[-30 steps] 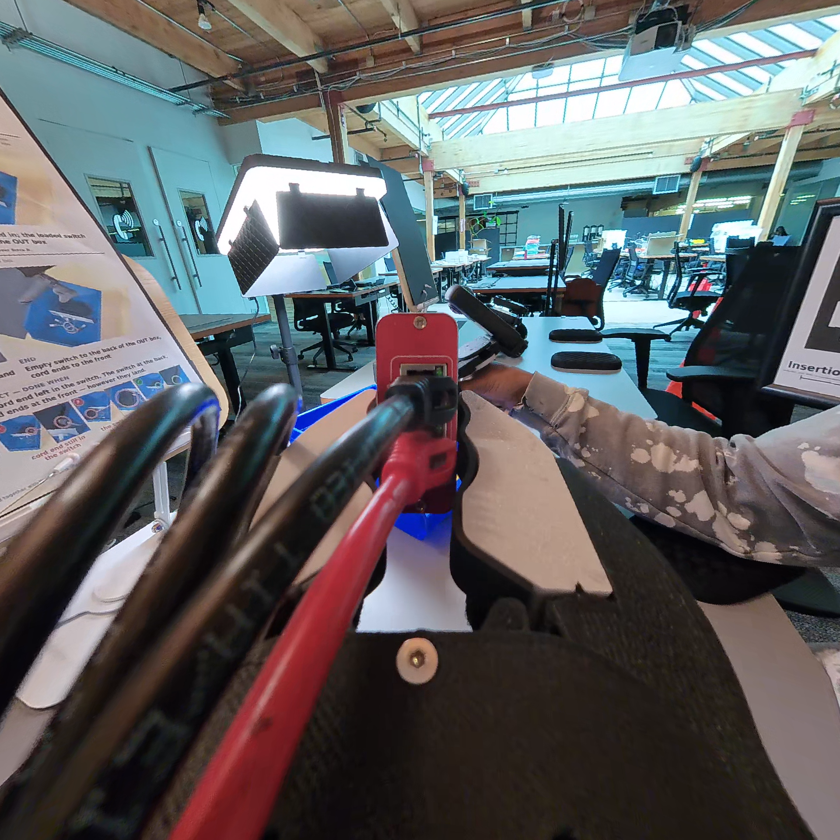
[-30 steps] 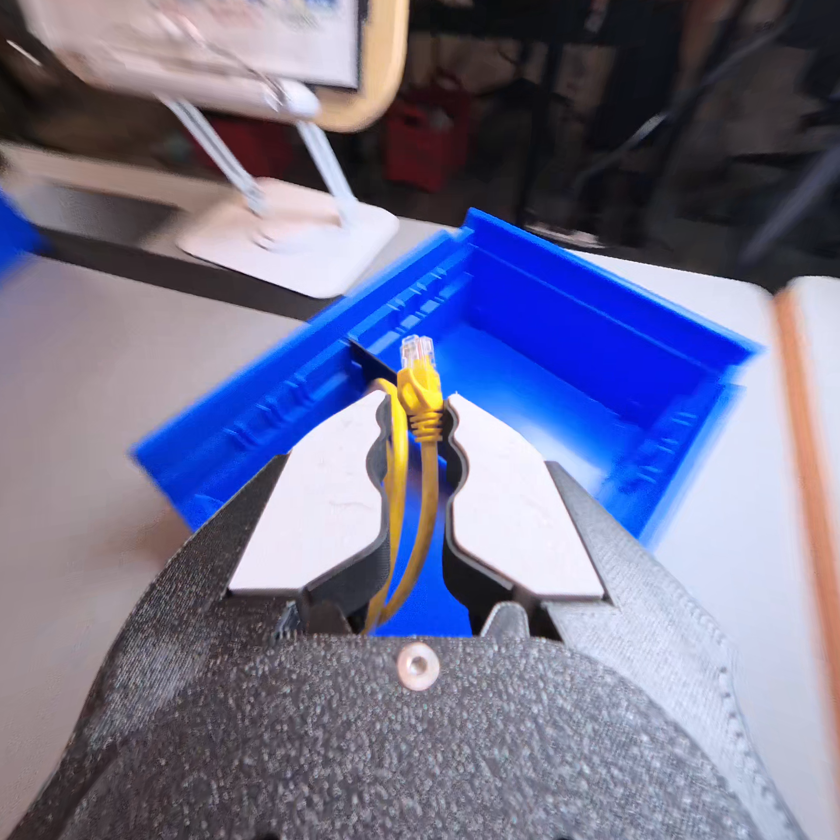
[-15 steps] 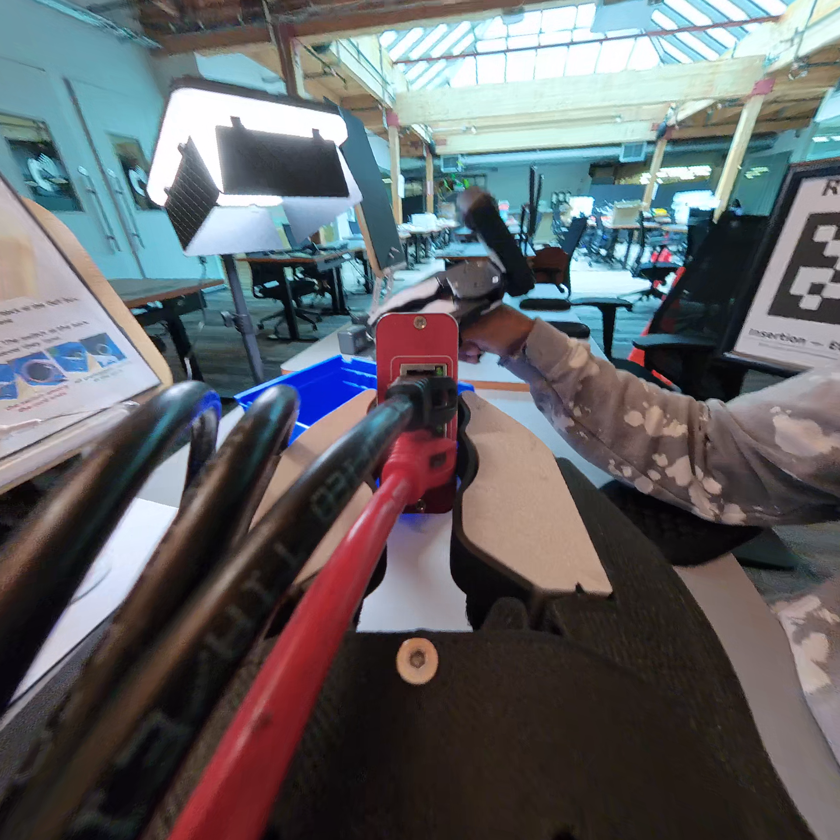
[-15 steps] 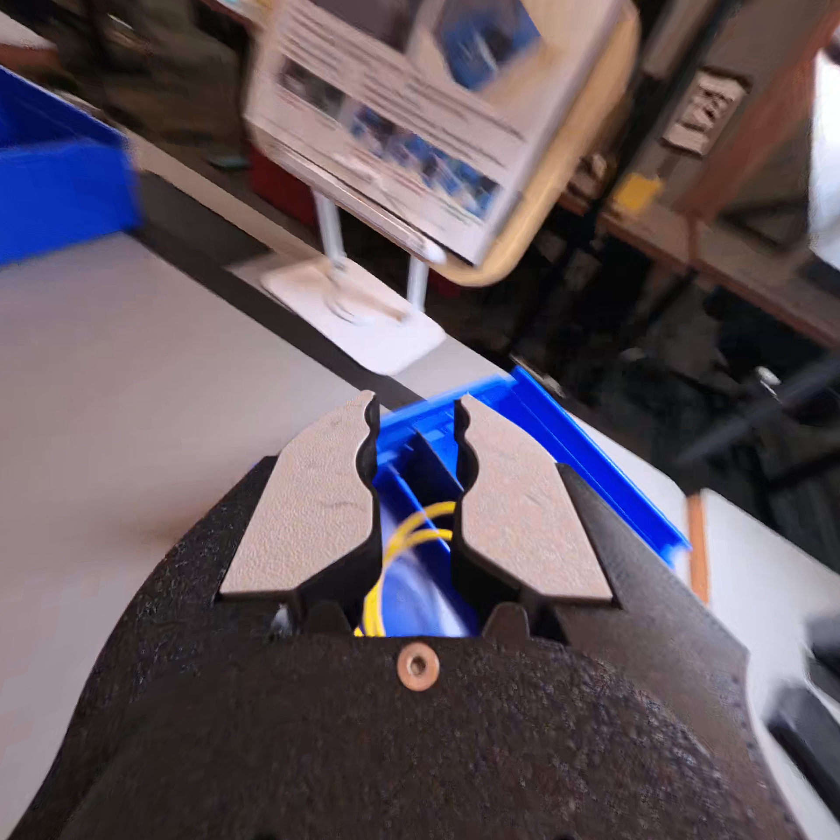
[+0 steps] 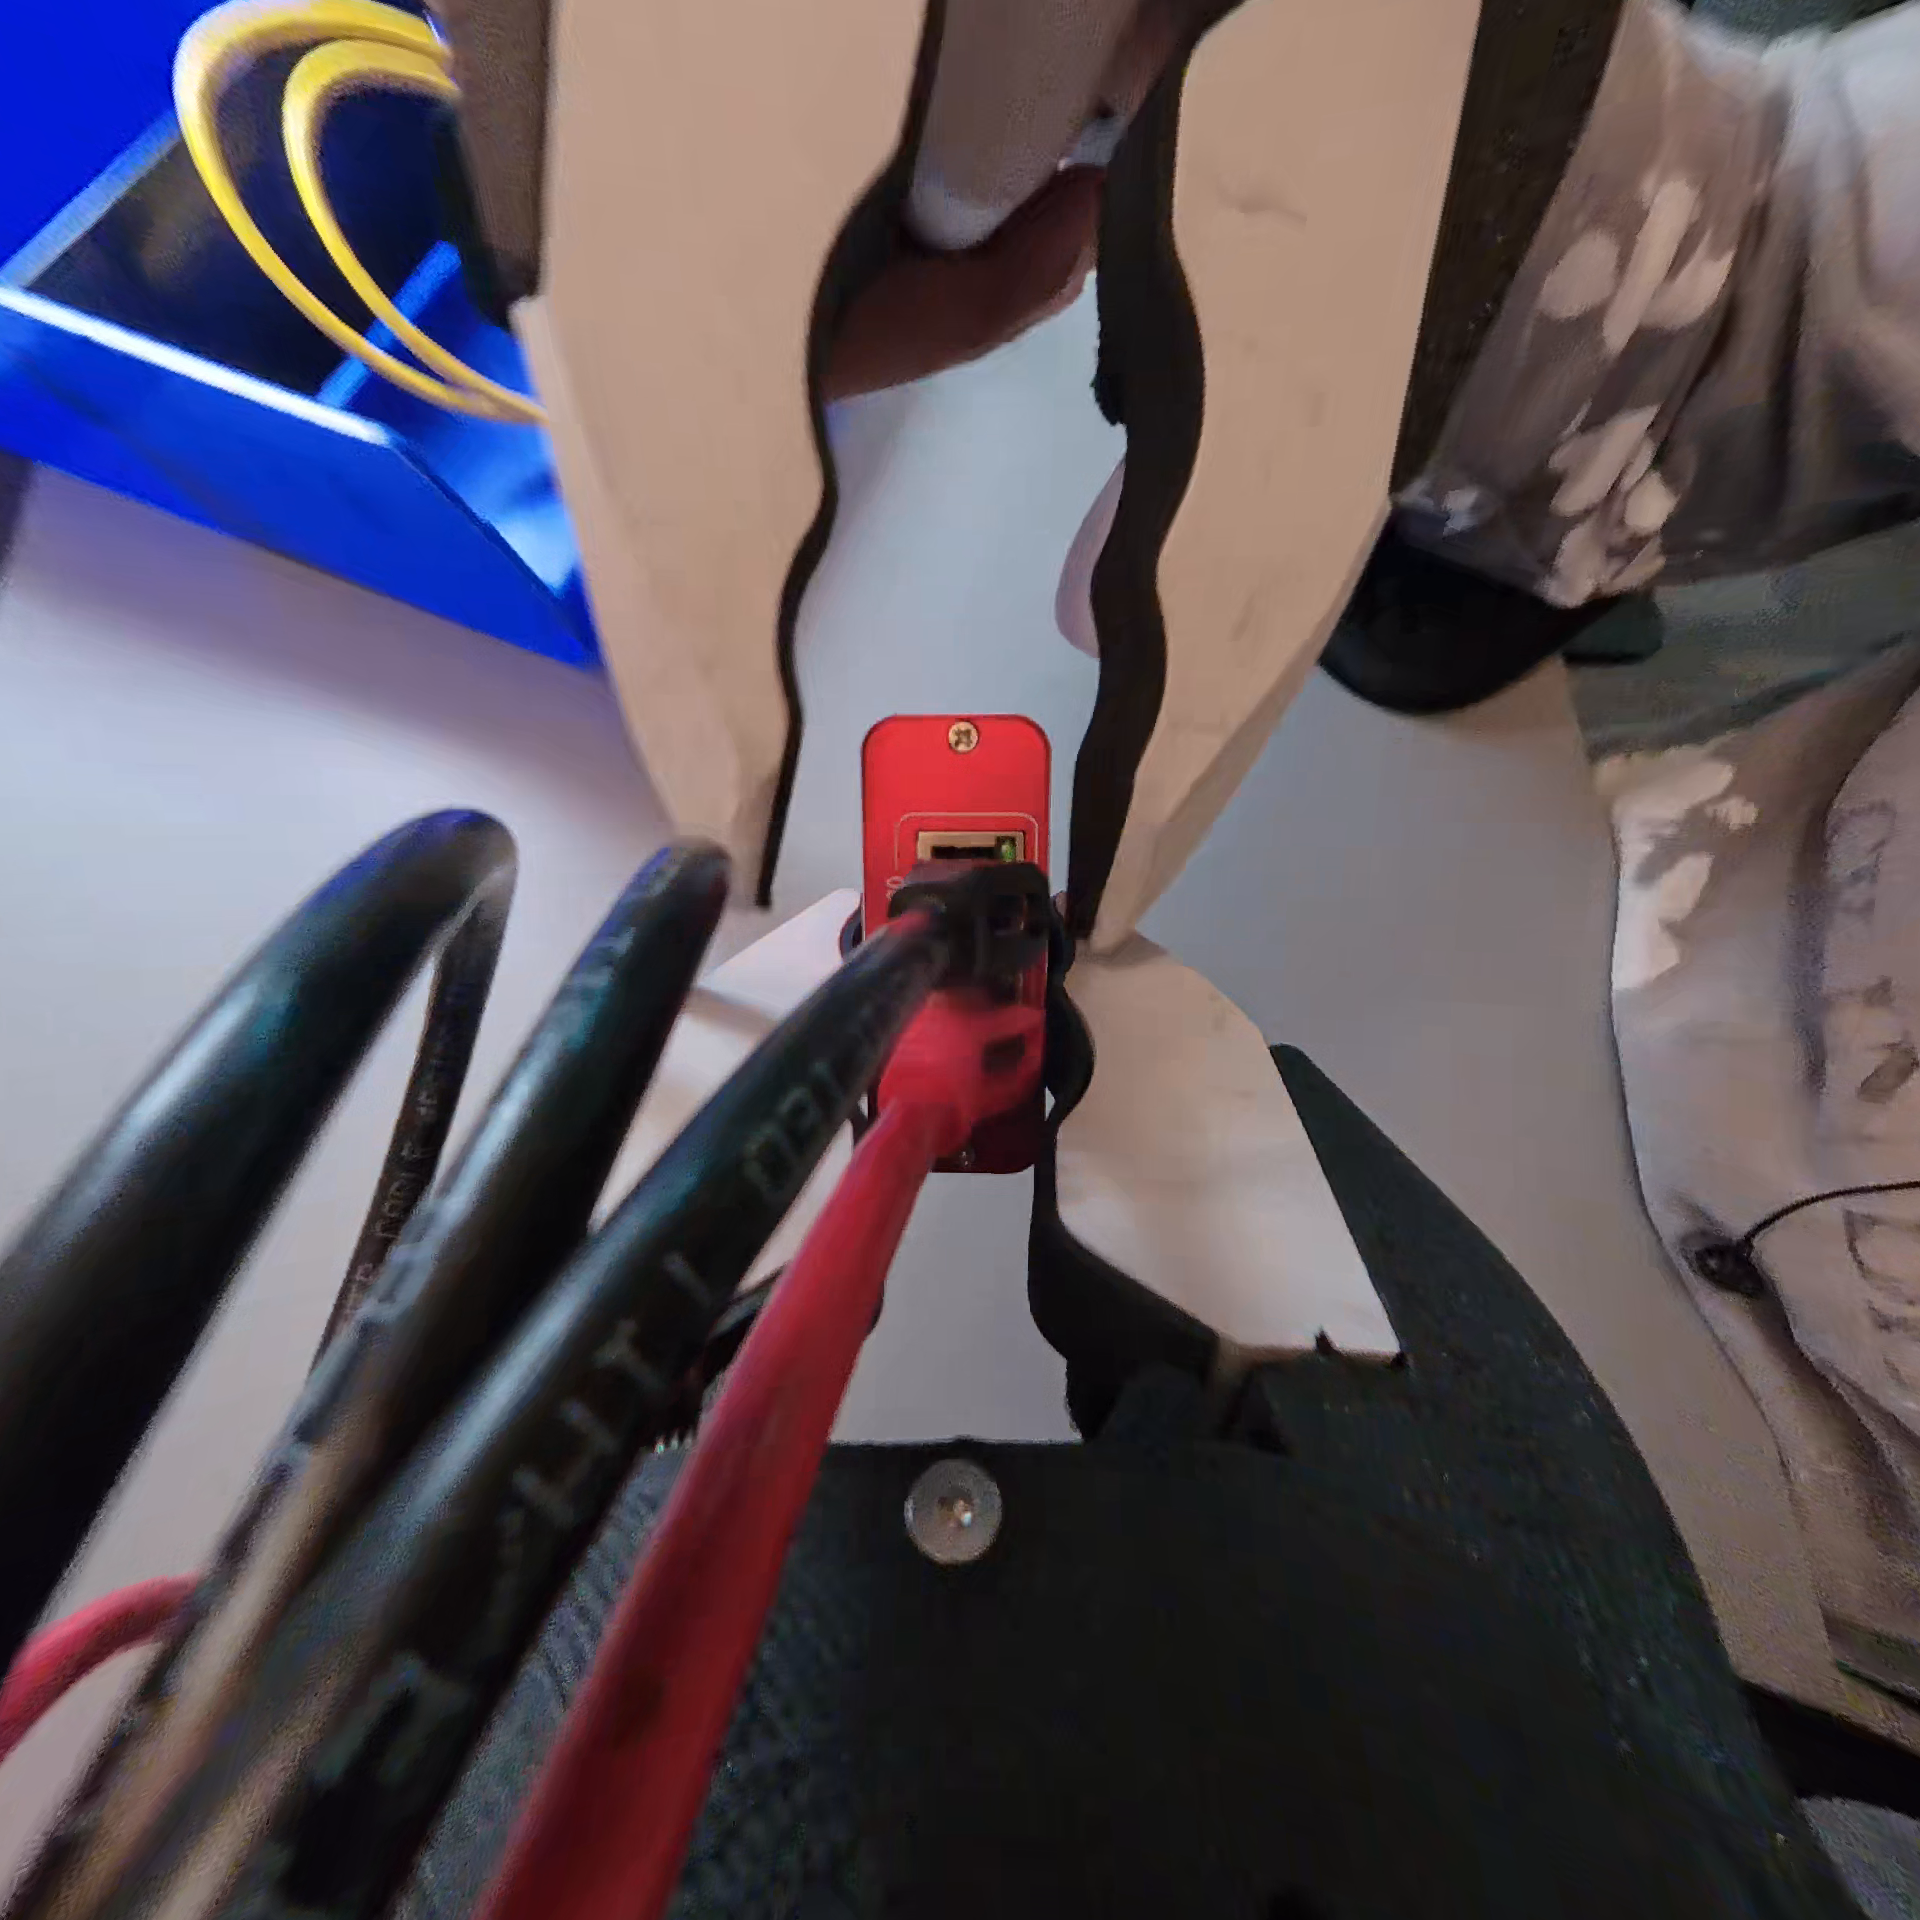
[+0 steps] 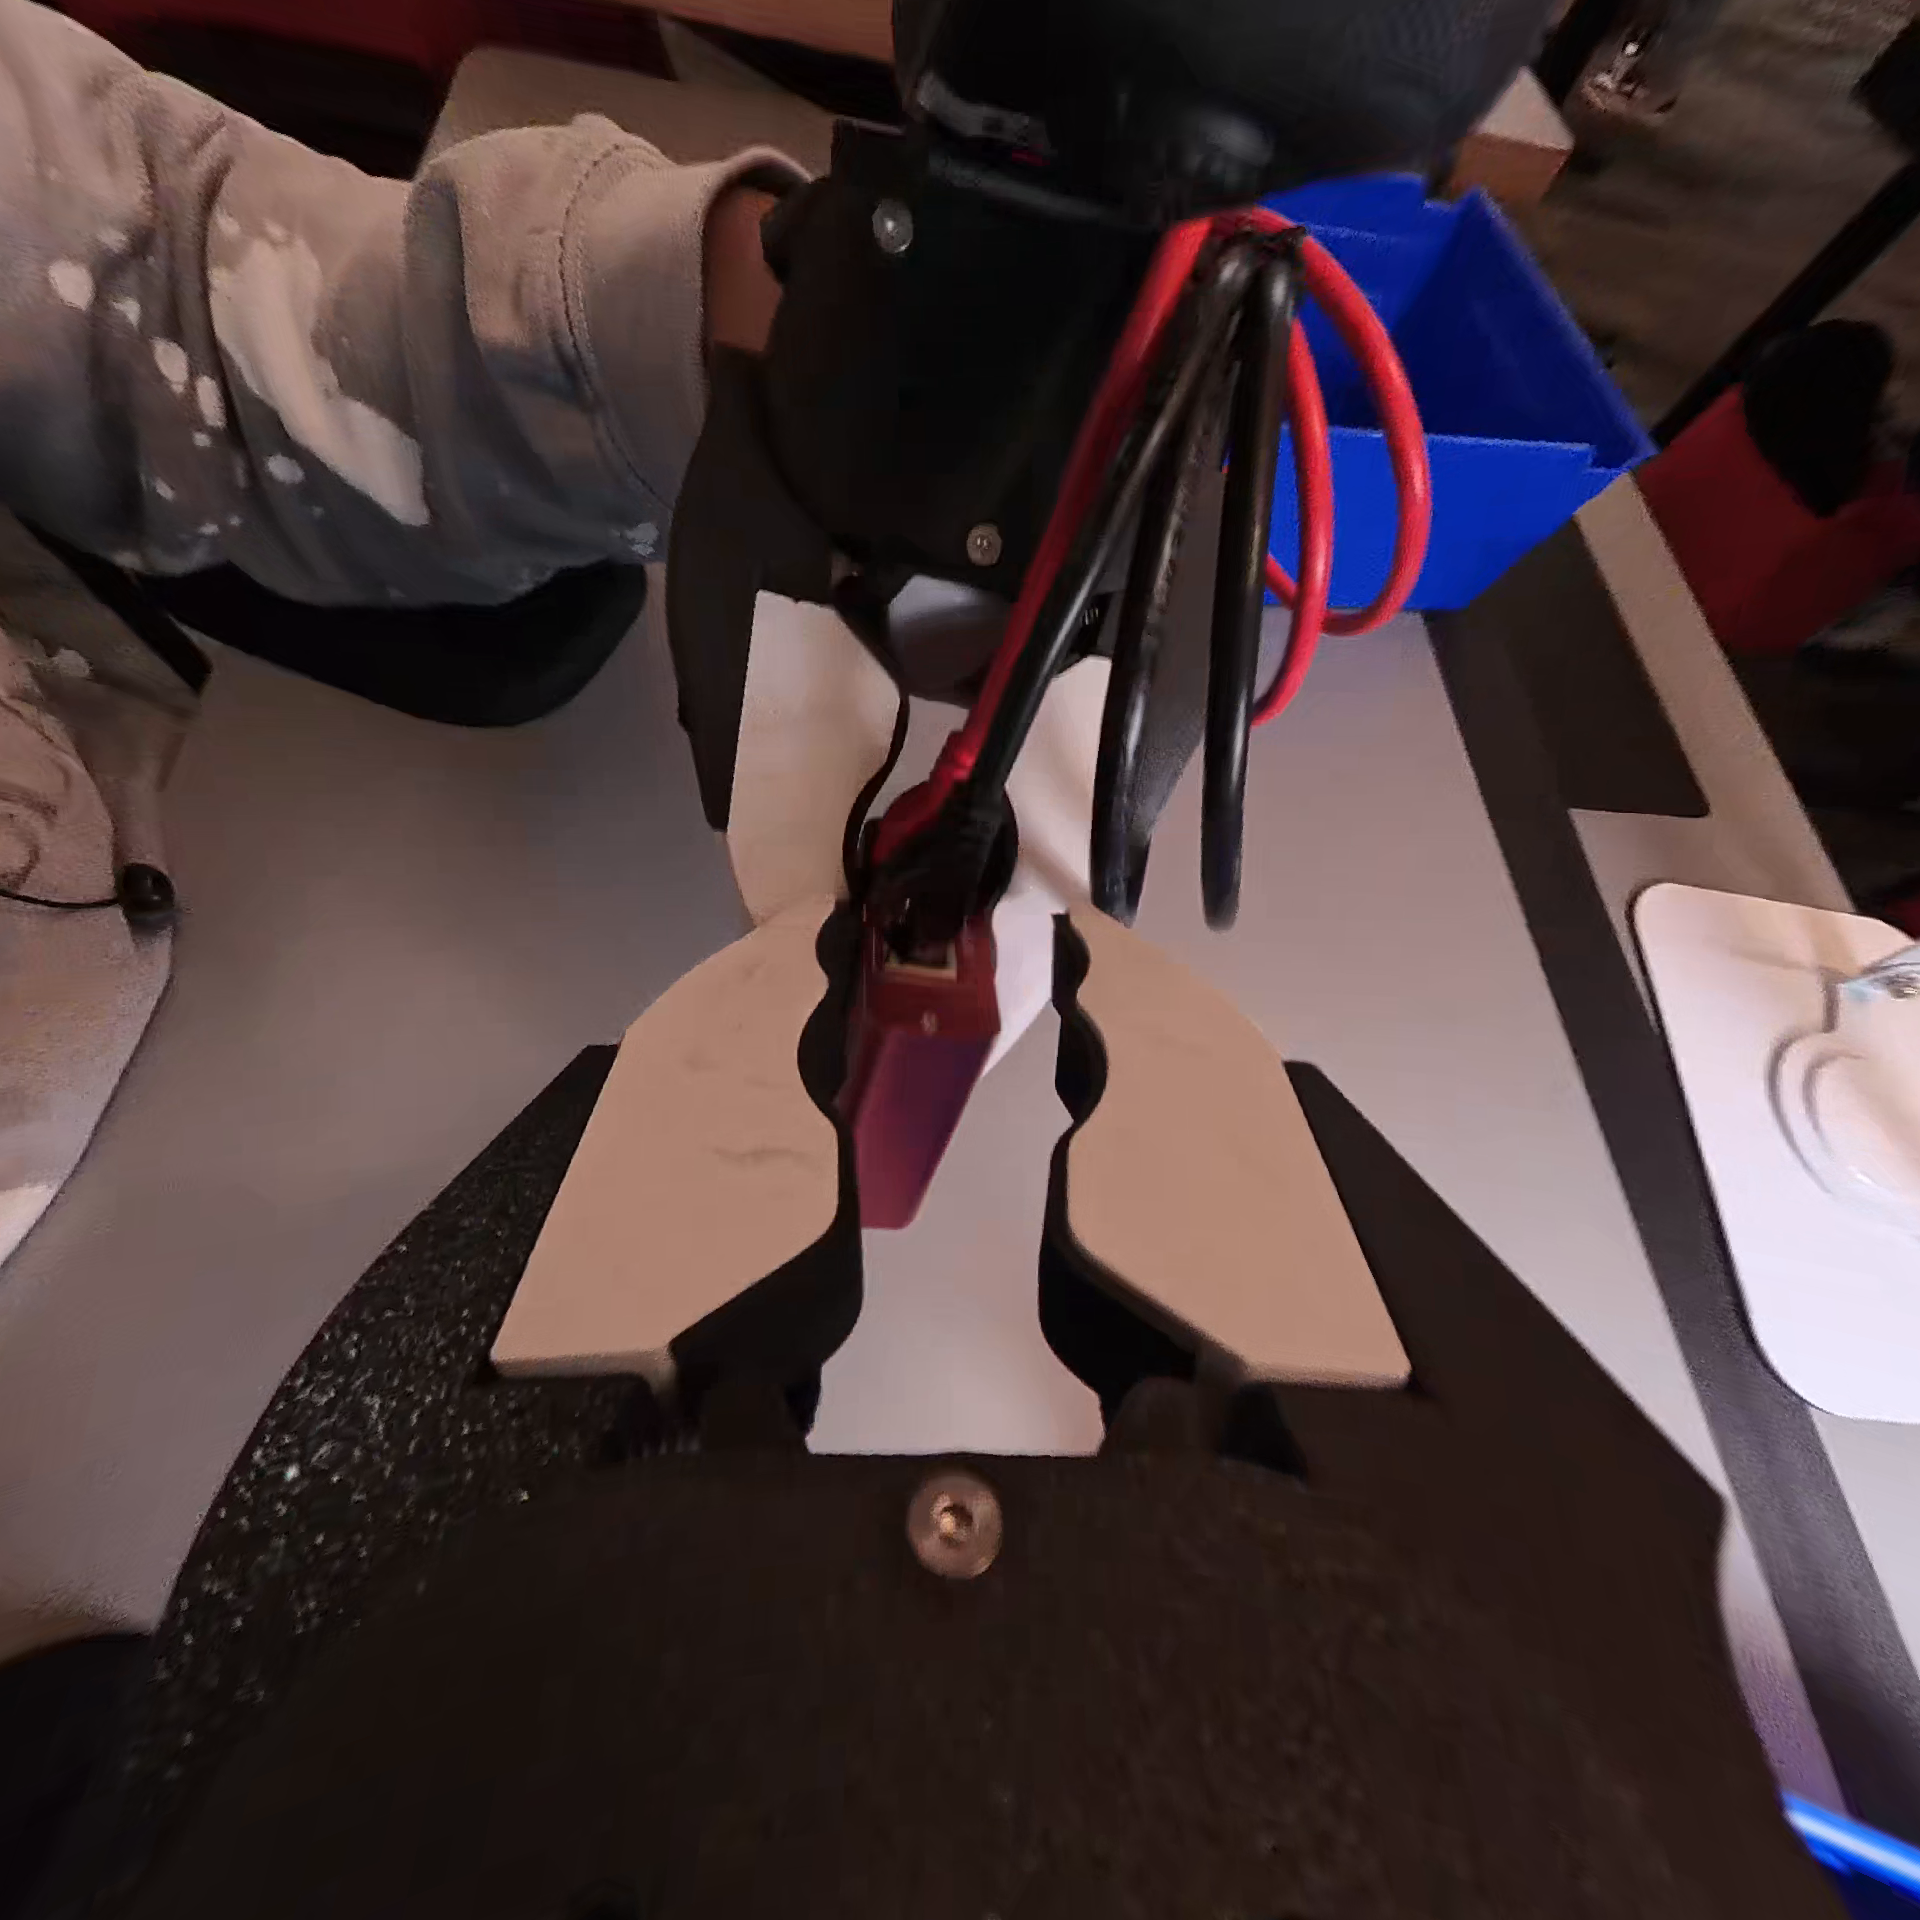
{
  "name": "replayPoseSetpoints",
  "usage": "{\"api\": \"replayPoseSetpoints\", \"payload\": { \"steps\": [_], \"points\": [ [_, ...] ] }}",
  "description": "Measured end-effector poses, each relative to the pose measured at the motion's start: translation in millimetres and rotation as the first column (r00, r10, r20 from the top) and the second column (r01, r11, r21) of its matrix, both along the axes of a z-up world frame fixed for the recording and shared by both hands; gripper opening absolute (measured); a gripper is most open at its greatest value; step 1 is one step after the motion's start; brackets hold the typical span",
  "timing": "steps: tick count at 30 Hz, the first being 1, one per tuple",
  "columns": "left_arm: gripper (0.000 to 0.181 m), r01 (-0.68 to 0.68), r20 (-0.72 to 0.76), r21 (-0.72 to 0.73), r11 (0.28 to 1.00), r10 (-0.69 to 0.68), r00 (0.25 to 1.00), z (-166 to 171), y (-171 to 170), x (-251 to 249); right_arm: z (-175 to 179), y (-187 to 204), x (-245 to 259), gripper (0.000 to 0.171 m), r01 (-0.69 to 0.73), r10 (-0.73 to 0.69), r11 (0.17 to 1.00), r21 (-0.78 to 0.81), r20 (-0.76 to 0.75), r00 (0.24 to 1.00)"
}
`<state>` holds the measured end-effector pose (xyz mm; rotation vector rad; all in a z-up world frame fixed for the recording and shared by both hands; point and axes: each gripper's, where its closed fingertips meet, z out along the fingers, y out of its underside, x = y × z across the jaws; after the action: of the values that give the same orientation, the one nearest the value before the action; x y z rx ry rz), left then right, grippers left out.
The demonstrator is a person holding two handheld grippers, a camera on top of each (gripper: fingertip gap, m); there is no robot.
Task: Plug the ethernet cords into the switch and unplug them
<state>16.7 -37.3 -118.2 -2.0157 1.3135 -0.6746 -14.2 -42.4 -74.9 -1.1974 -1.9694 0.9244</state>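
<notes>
Left gripper (image 5: pixel 956 1039) jaws clamp red switch (image 5: pixel 954 810) steady; right gripper (image 6: pixel 951 1039) jaws apart, straddling it from 12 o'clock, likely regrasping.

Your right claw (image 6: pixel 951 1049) has dropped the yellow cord (image 5: pixel 312 208) into the blue bin (image 5: pixel 260 457) and swung over, open around the red switch (image 6: pixel 914 1081) your left claw (image 5: pixel 956 997) now tilts toward the bench (image 5: pixel 260 748).

Switch (image 5: pixel 956 940) is bright red, with one red cord (image 5: pixel 727 1455) and thick black cords (image 5: pixel 499 1195) next to it. Bin (image 5: pixel 260 457) is vivid blue with a yellow cord (image 5: pixel 312 239) looped inside. Sleeve (image 6: pixel 312 343) is grey with white splotches, tabletop (image 5: pixel 260 748) pale grey.
</notes>
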Motion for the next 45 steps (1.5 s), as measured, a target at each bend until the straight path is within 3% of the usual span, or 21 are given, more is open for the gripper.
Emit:
{"api": "replayPoseSetpoints", "payload": {
  "steps": [4,9,12,16,18,21,26,29,33,36,40,45],
  "points": [
    [0.029,-0.004,-0.139,-0.040,0.999,-0.001,0.990,-21.9,-2.9,-8.7,-9.7,-7.3,-10.1,0.022,-0.029,0.029,0.999,-0.036,0.001,1.000],
    [0.029,0.002,-0.139,-0.043,0.999,-0.008,0.990,-23.3,-2.1,-14.9,-5.0,-7.9,-18.7,0.010,-0.028,0.024,0.997,-0.072,-0.058,0.998],
    [0.029,0.001,-0.047,0.028,1.000,0.000,0.999,-7.1,4.8,-15.0,11.3,-2.9,-20.3,0.009,-0.021,0.004,0.994,-0.103,-0.158,0.988],
    [0.035,-0.018,0.202,0.147,0.989,-0.012,0.979,27.7,15.3,-12.3,45.0,7.3,-16.6,0.009,0.019,-0.060,0.991,-0.133,-0.311,0.949],
    [0.041,-0.045,0.377,0.199,0.979,-0.034,0.926,47.7,20.9,-8.1,63.2,12.0,-13.5,0.008,0.046,-0.097,0.990,-0.135,-0.395,0.913],
    [0.044,-0.074,0.629,0.177,0.981,-0.056,0.776,68.9,26.4,-0.3,92.1,12.7,-4.5,0.009,0.018,-0.115,0.983,-0.185,-0.532,0.839],
    [0.049,-0.103,0.834,0.179,0.979,-0.095,0.544,100.5,22.5,7.4,126.8,11.0,14.5,0.008,-0.113,-0.129,0.950,-0.291,-0.695,0.707],
    [0.037,-0.135,0.855,0.240,0.961,-0.143,0.498,122.9,12.4,3.9,143.0,11.2,26.1,0.008,-0.230,-0.154,0.904,-0.361,-0.775,0.612],
    [0.029,-0.188,0.809,0.282,0.941,-0.128,0.574,137.6,8.6,-1.6,149.5,16.9,36.4,0.009,-0.390,-0.212,0.809,-0.439,-0.838,0.502],
    [0.029,-0.235,0.776,0.261,0.936,-0.059,0.629,147.9,10.2,-15.4,142.7,25.2,33.8,0.008,-0.410,-0.237,0.771,-0.488,-0.817,0.526],
    [0.029,-0.280,0.769,0.259,0.925,-0.022,0.639,164.1,6.9,-42.0,120.5,25.3,15.9,0.009,-0.297,-0.202,0.820,-0.488,-0.734,0.648],
    [0.030,-0.292,0.764,0.247,0.924,-0.001,0.645,173.2,1.9,-57.5,105.7,17.7,-0.1,0.010,-0.233,-0.184,0.850,-0.473,-0.680,0.710]
  ]
}}
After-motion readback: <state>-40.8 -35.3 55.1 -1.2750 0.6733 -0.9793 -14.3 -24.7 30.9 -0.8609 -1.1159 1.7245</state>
